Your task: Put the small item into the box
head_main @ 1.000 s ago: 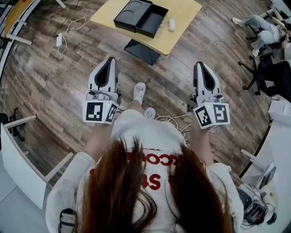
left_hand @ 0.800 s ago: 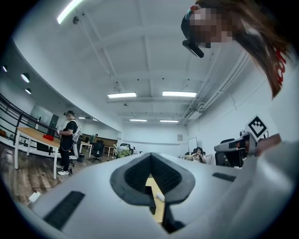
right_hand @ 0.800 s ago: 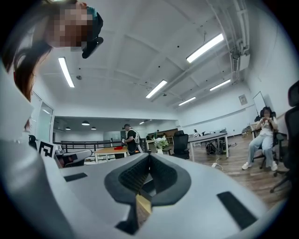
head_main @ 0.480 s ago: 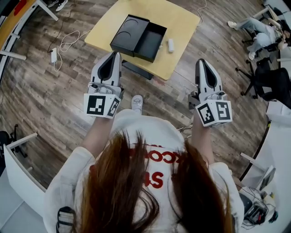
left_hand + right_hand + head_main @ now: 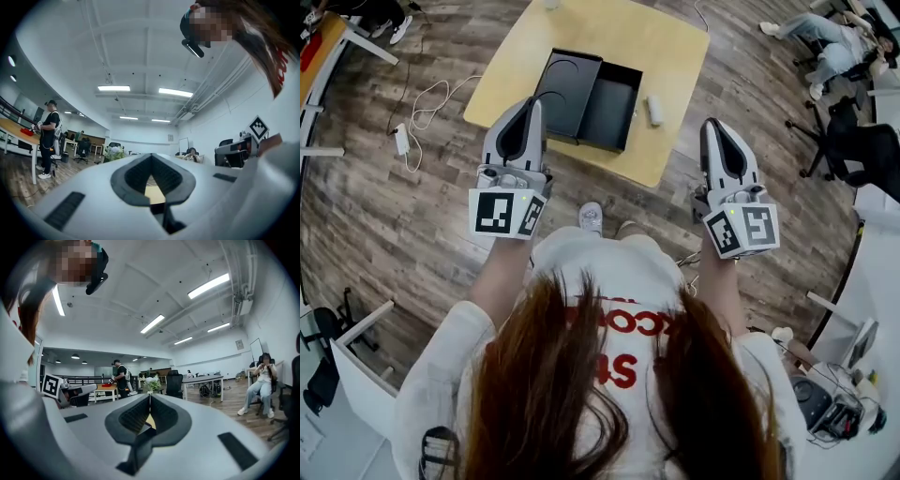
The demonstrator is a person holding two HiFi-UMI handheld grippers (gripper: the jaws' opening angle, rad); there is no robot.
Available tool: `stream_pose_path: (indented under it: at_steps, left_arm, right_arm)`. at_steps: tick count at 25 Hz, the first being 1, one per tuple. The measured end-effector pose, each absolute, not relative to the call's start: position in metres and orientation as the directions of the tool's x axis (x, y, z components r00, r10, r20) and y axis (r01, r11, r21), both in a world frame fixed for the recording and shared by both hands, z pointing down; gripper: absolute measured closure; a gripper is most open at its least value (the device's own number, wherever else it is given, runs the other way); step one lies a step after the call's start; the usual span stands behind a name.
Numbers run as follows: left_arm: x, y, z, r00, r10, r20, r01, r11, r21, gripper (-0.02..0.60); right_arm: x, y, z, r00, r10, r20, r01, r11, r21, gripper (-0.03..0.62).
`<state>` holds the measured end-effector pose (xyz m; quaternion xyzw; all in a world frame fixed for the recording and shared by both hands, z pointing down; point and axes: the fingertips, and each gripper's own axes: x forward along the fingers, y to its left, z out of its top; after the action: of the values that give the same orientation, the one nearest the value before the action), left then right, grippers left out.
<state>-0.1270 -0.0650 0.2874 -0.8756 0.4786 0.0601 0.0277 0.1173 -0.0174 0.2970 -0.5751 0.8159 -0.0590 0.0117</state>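
In the head view an open black box lies on a yellow table, its lid flat beside it on the left. A small white item lies on the table just right of the box. My left gripper hovers over the table's near edge, its tip in front of the lid. My right gripper is over the floor, right of the table's corner. Both point forward with jaws meeting at the tips and nothing between them, as the left gripper view and right gripper view also show.
A white cable and charger lie on the wood floor left of the table. A seated person and black chairs are at the back right. White desks stand at the right, and another person stands far left.
The table and box have come nearer and lower in the head view as the wearer stepped forward. Both grippers have advanced towards the table, jaws unchanged.
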Motion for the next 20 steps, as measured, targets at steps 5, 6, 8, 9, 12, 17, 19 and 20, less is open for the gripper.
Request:
stream_pose_path:
  at_steps: [5, 6, 8, 9, 12, 17, 19, 20]
  left_arm:
    - [-0.121, -0.075, 0.304, 0.536, -0.839, -0.094, -0.84, -0.541, 0.038, 0.583]
    - [-0.119, -0.076, 0.306, 0.534, -0.84, -0.091, -0.841, -0.539, 0.04, 0.583]
    - [-0.115, -0.08, 0.307, 0.527, -0.845, -0.09, -0.846, -0.532, 0.041, 0.583]
    - [-0.114, -0.083, 0.306, 0.522, -0.848, -0.092, -0.849, -0.527, 0.041, 0.583]
    - [-0.111, -0.092, 0.301, 0.499, -0.861, -0.103, -0.862, -0.505, 0.039, 0.583]
    - [-0.101, -0.114, 0.293, 0.464, -0.876, -0.128, -0.882, -0.471, 0.024, 0.583]
    - [-0.094, -0.126, 0.29, 0.451, -0.882, -0.137, -0.889, -0.458, 0.021, 0.583]
    - [-0.09, -0.132, 0.29, 0.445, -0.885, -0.139, -0.892, -0.451, 0.018, 0.583]
  right_arm:
    - [0.128, -0.027, 0.31, -0.324, -0.943, 0.073, -0.939, 0.311, -0.148, 0.588]
    - [0.129, -0.03, 0.312, -0.329, -0.941, 0.076, -0.937, 0.316, -0.151, 0.588]
    - [0.13, -0.038, 0.314, -0.345, -0.936, 0.077, -0.931, 0.33, -0.154, 0.588]
    - [0.131, -0.043, 0.315, -0.353, -0.932, 0.076, -0.928, 0.339, -0.154, 0.588]
    - [0.134, -0.06, 0.31, -0.377, -0.924, 0.062, -0.919, 0.365, -0.15, 0.588]
    - [0.146, -0.091, 0.301, -0.413, -0.91, 0.034, -0.903, 0.405, -0.143, 0.588]
    - [0.154, -0.106, 0.298, -0.427, -0.904, 0.025, -0.897, 0.419, -0.142, 0.588]
    - [0.158, -0.113, 0.297, -0.434, -0.901, 0.021, -0.893, 0.427, -0.143, 0.588]
